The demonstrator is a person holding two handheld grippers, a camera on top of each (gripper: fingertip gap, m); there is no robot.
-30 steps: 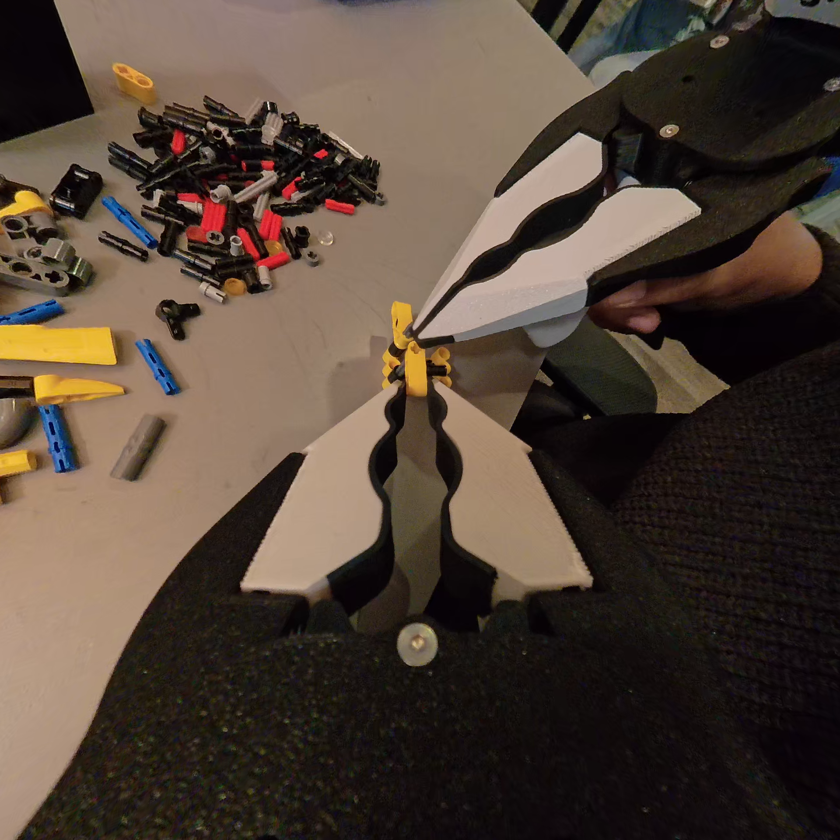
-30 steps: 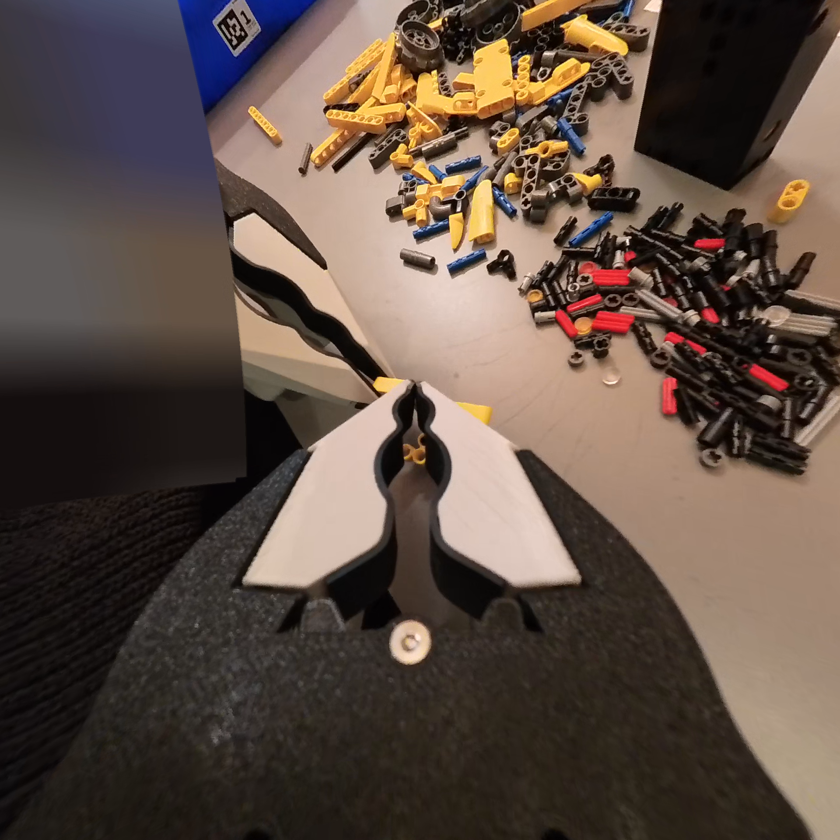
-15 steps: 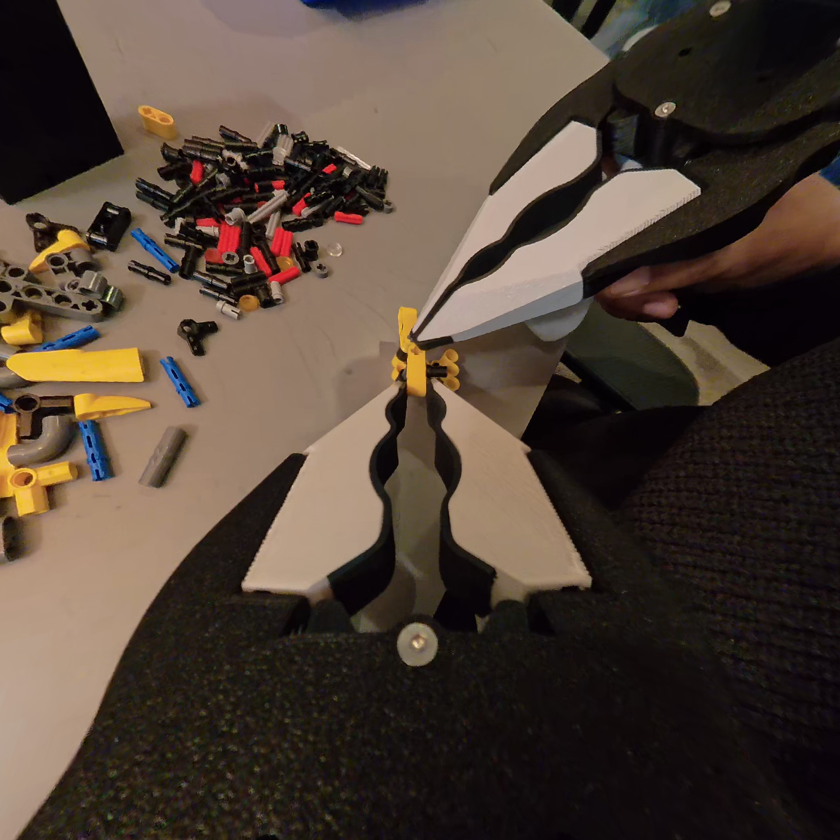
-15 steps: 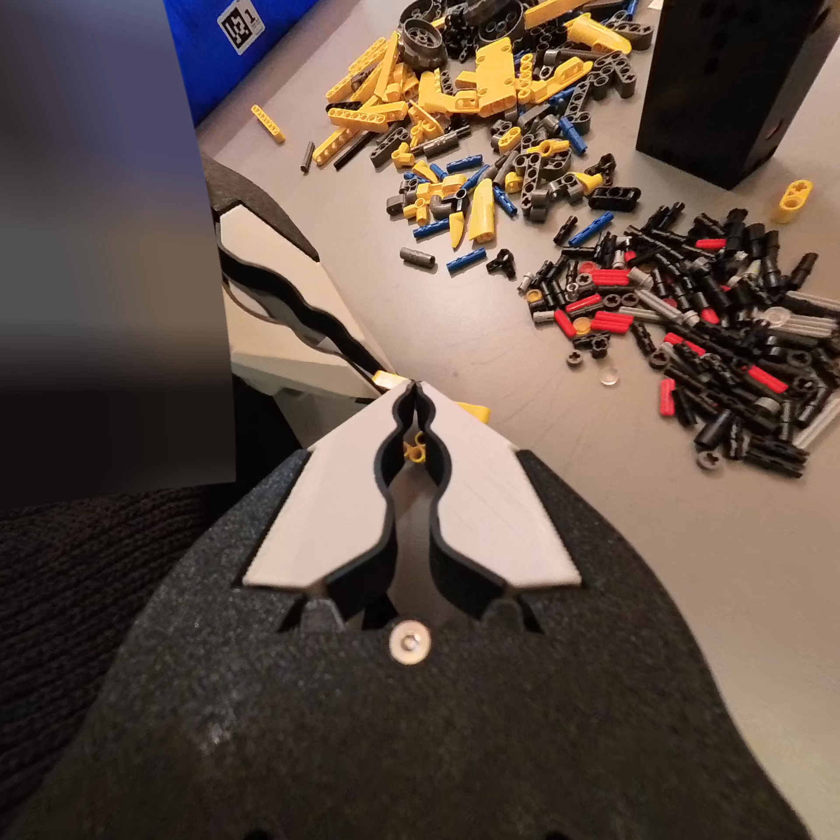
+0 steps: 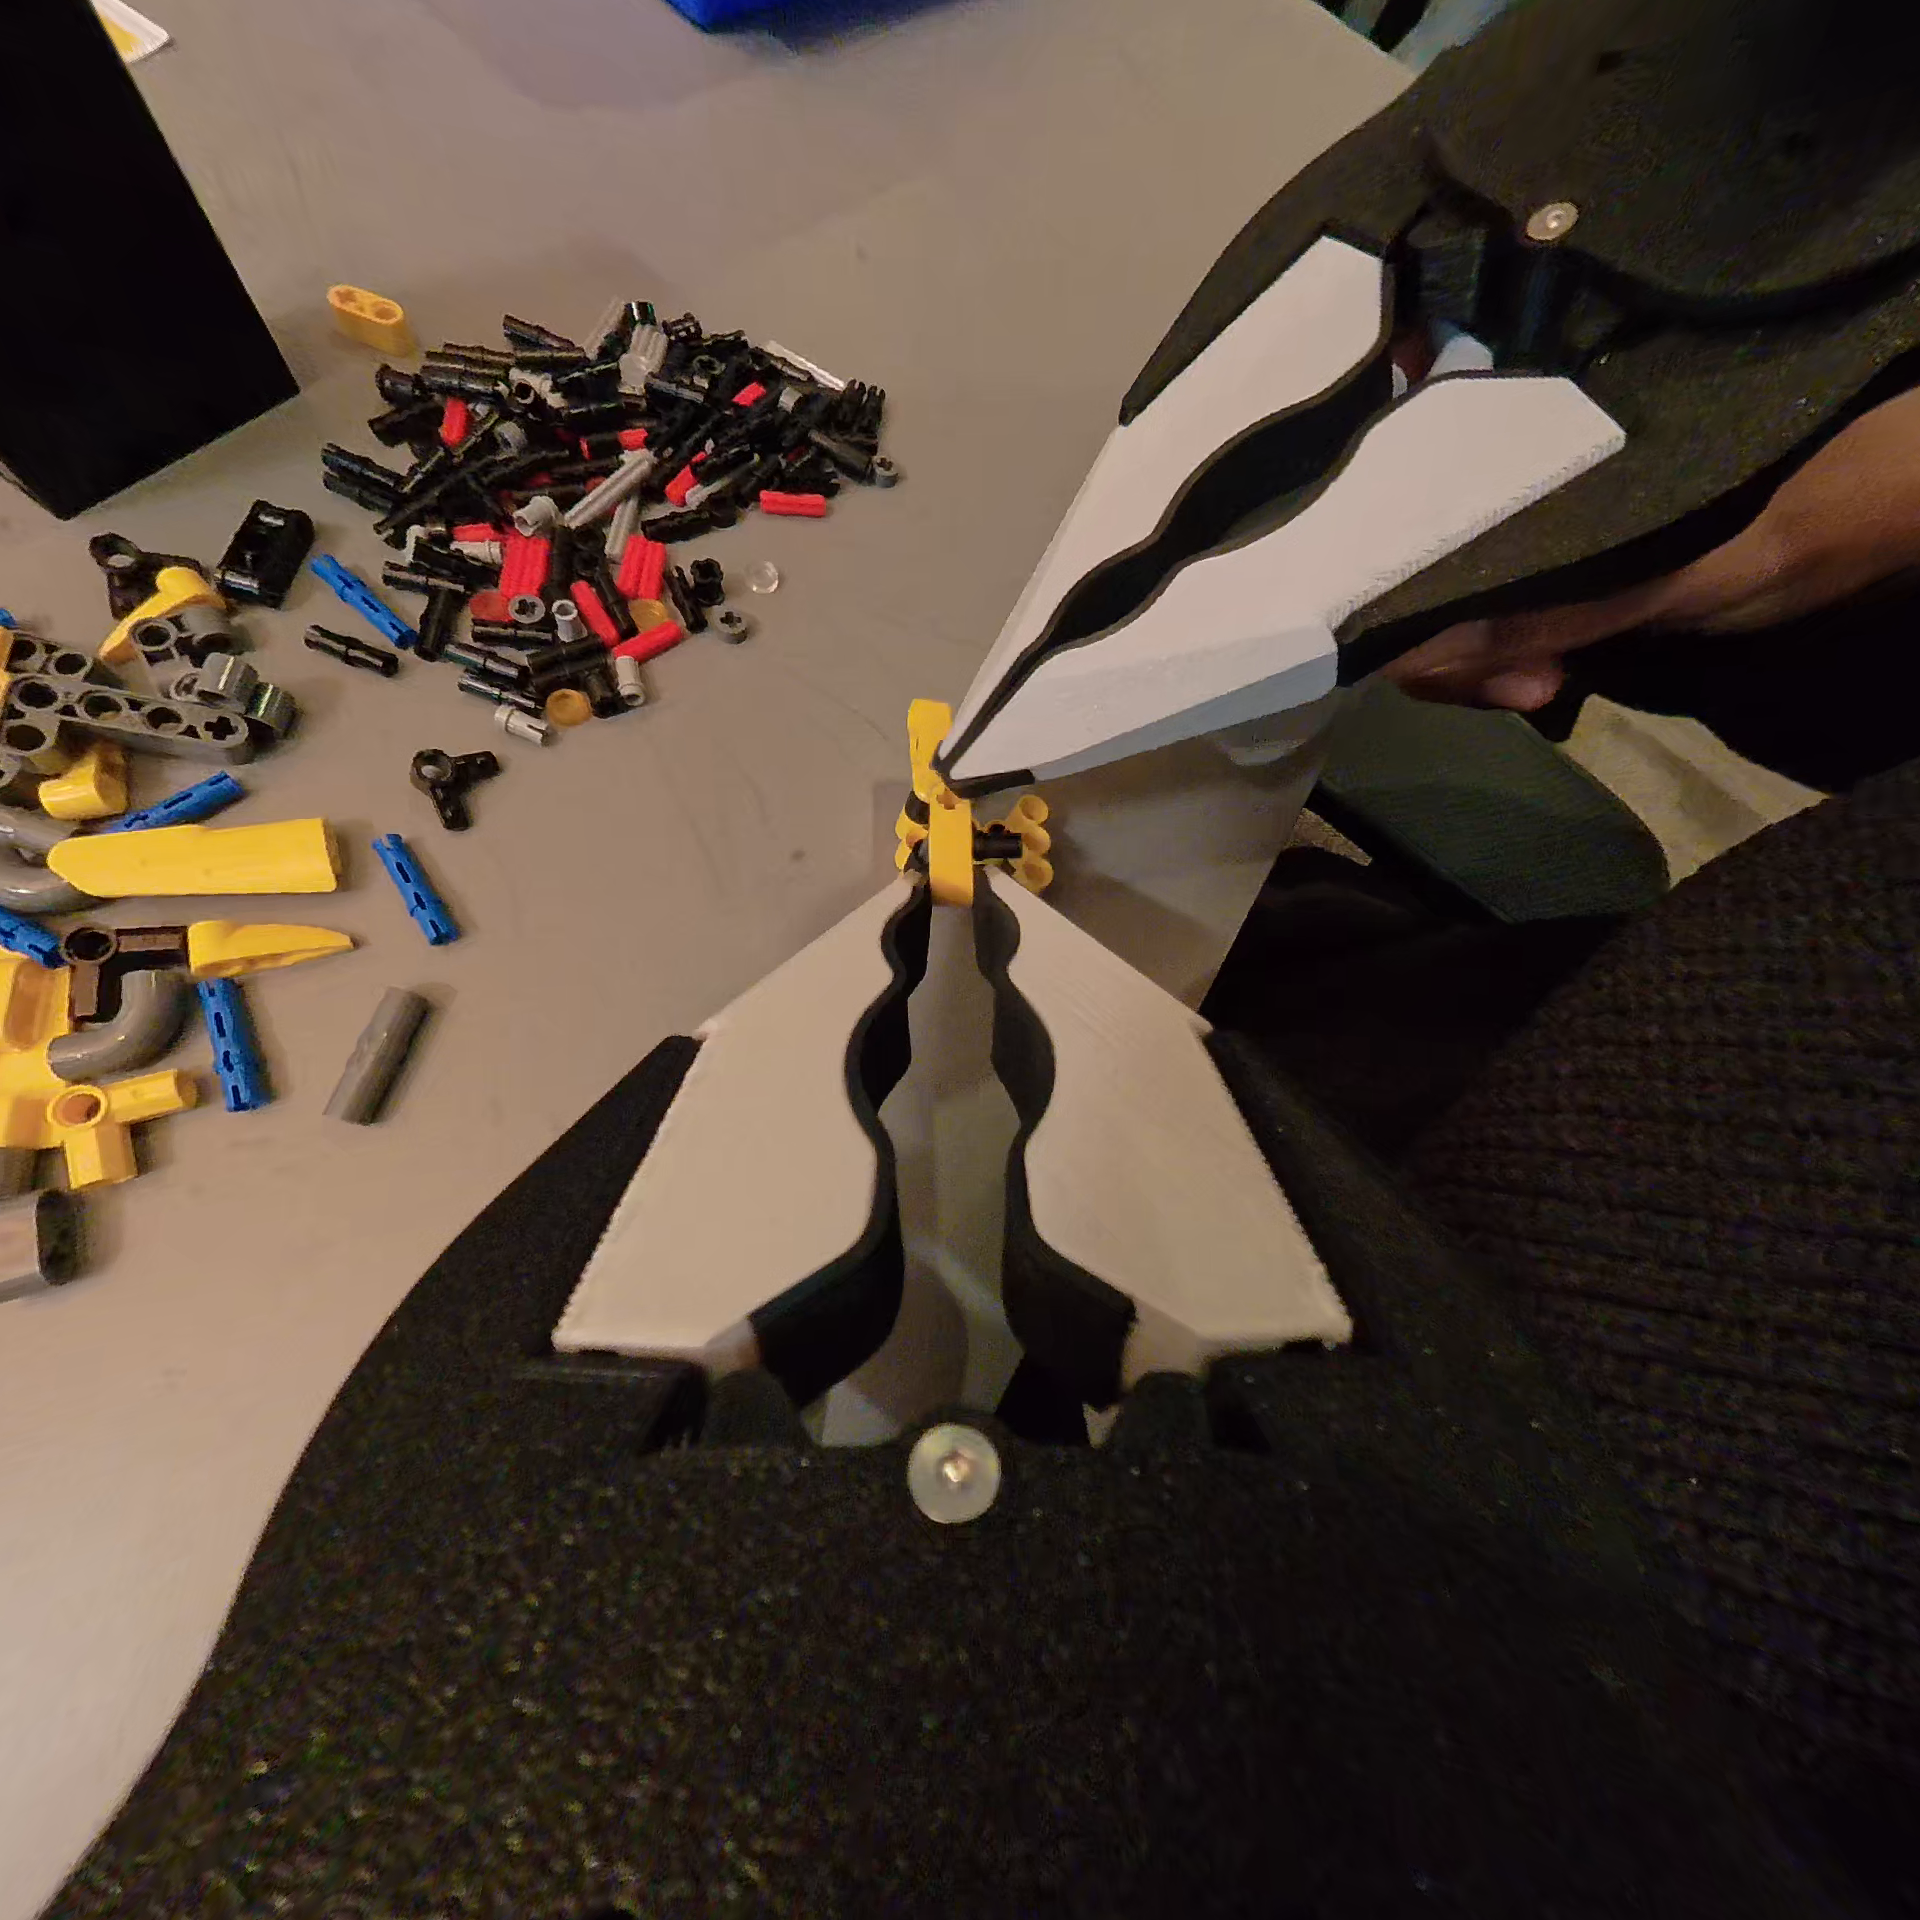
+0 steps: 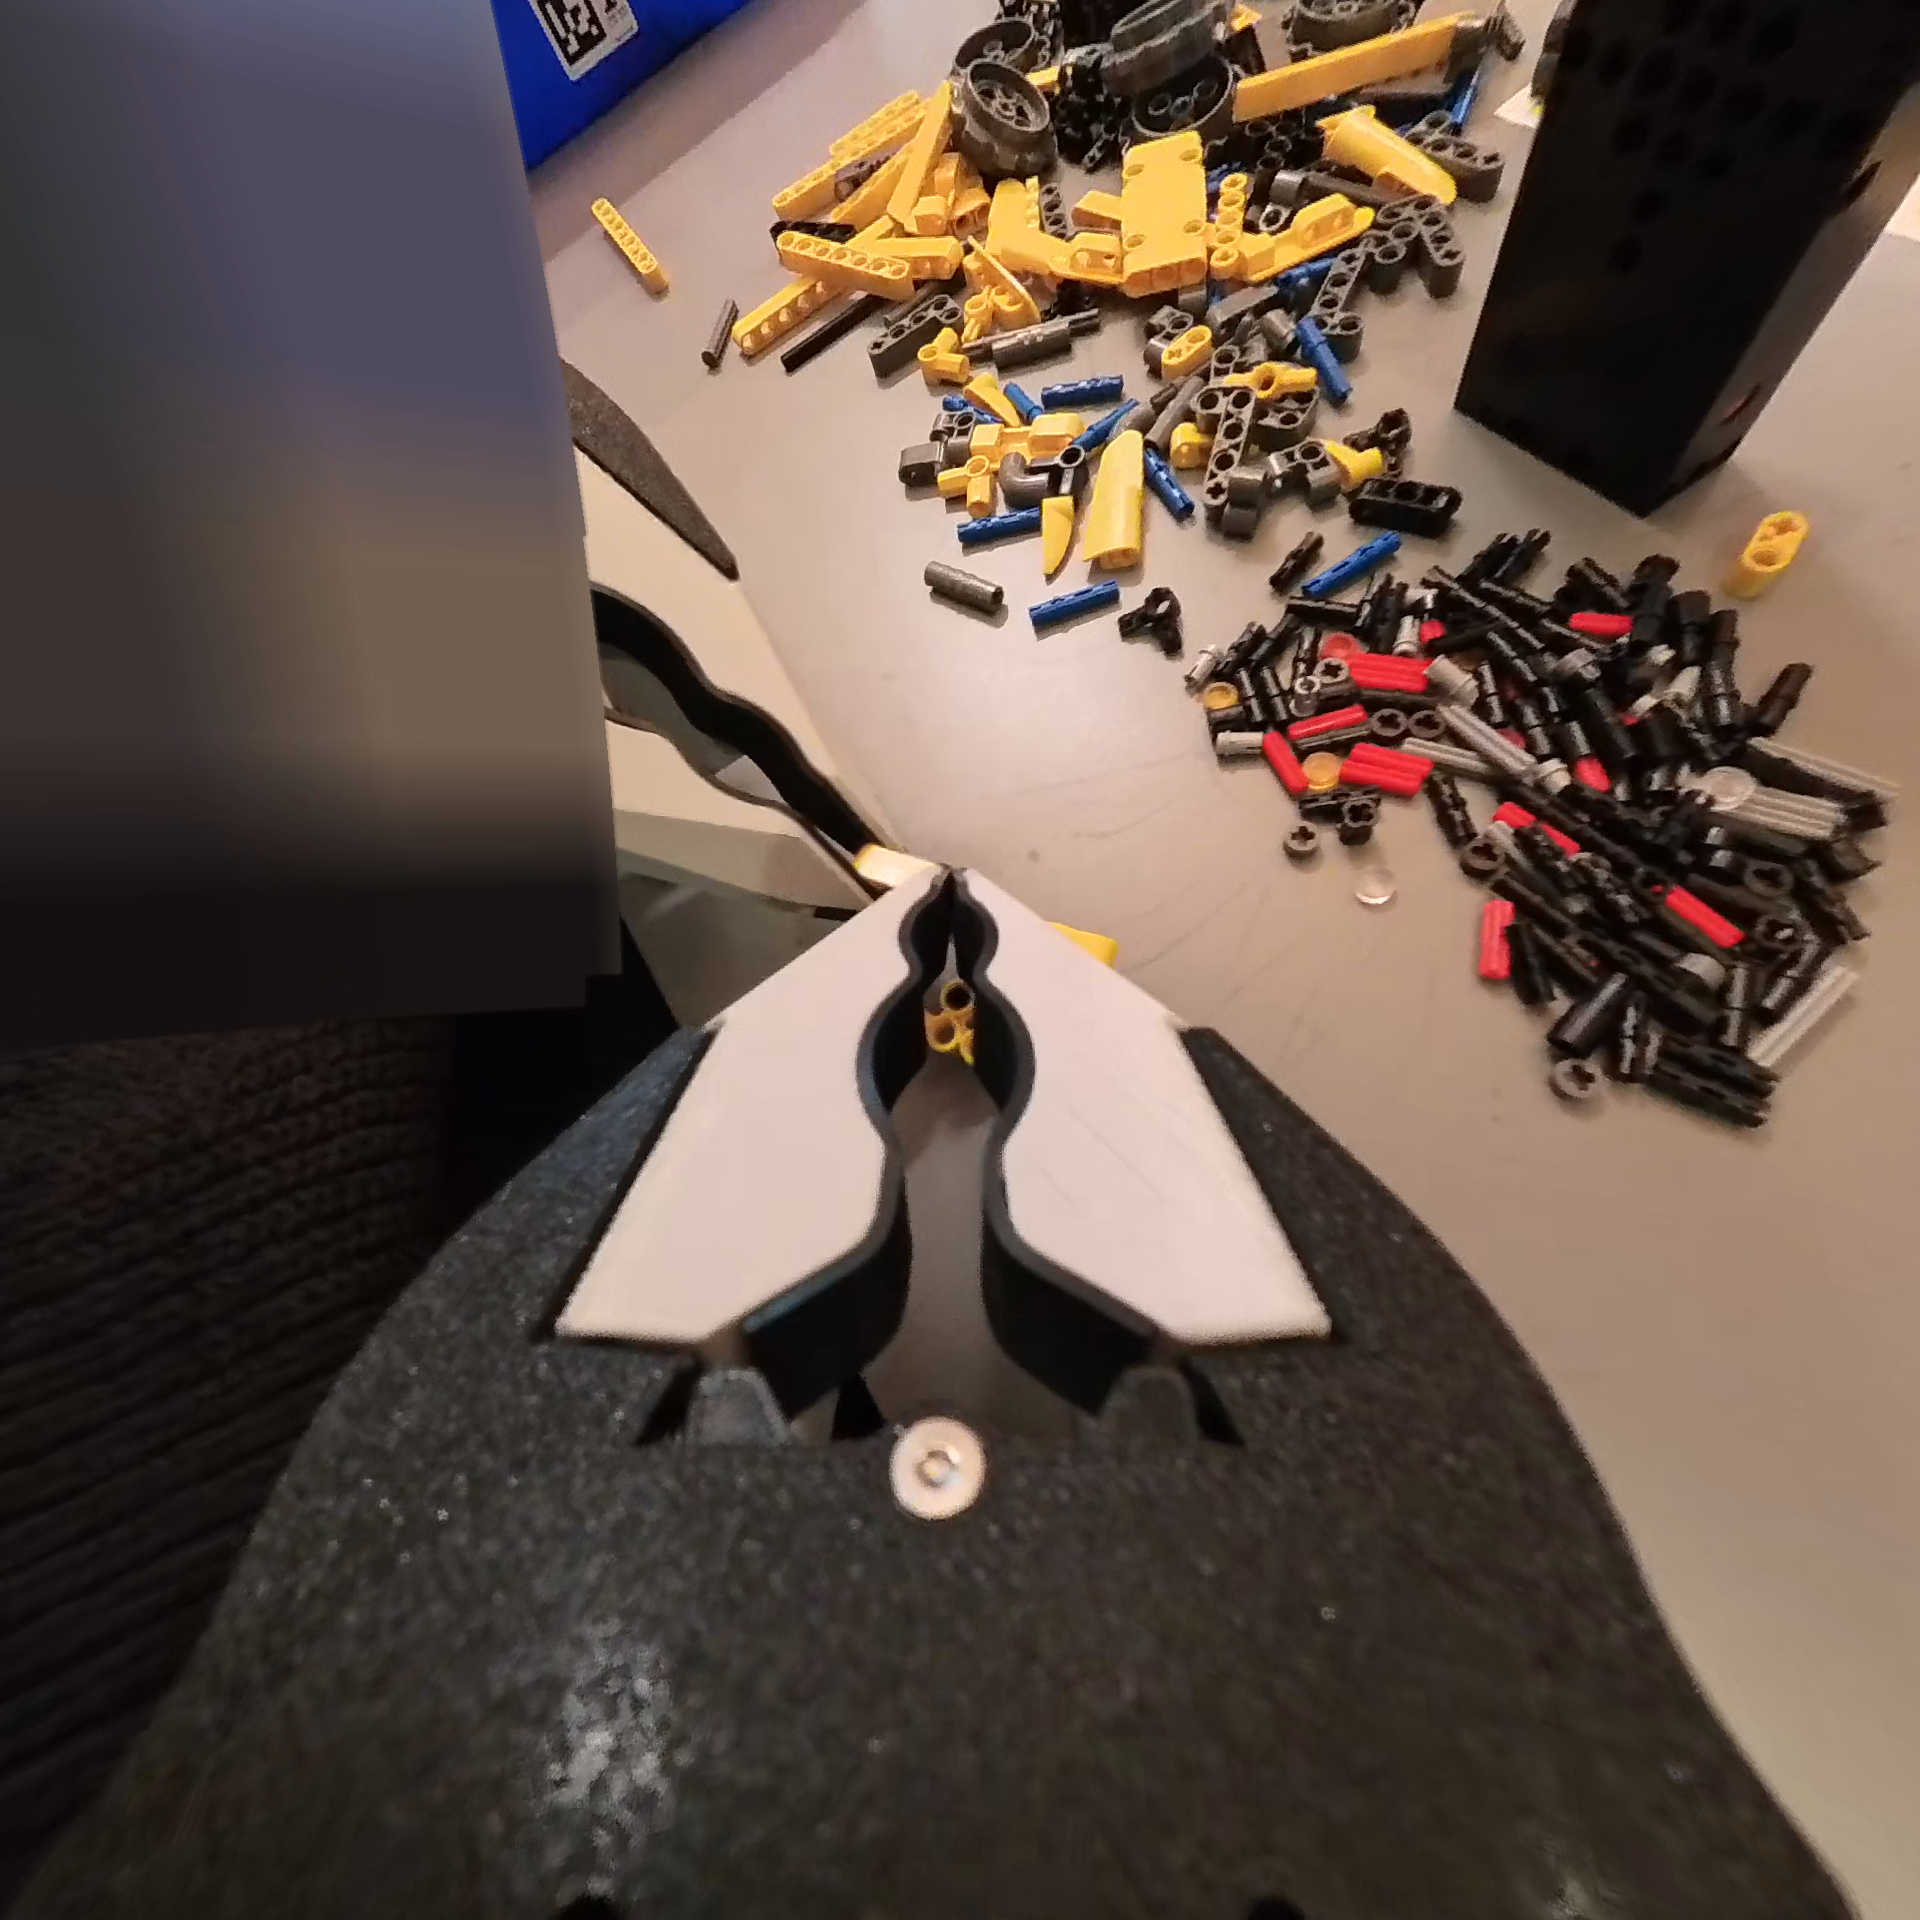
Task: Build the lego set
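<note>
A small yellow assembly [image 5: 951, 836] of connector pieces with black pins is held in the air over the near edge of the grey table [image 5: 935, 260]. My left gripper [image 5: 940, 891] is shut on its lower end. My right gripper [image 5: 943, 767] comes in from the upper right and is shut on its upper end, tip to tip with the left one. In the right wrist view my right gripper [image 6: 951, 881] hides most of the assembly; yellow bits [image 6: 1091, 943] show past the tips and through the finger gap. The left gripper's fingers [image 6: 707, 821] lie just left of it.
A pile of black, red and grey pins [image 5: 603, 520] [image 6: 1558, 790] lies on the table. Yellow and grey beams, blue pins and wheels [image 6: 1122, 229] lie farther off. A black box [image 6: 1683, 229] [image 5: 104, 260] stands behind, a blue bin [image 6: 613, 62] at the far edge. A hand [image 5: 1507, 655] holds the right gripper. Both grippers' tips are close together, under 4 cm apart.
Both grippers stay shut on the yellow assembly. The left wrist view has swung so the pin pile and loose parts sit farther right in frame; the right view has shifted slightly.
</note>
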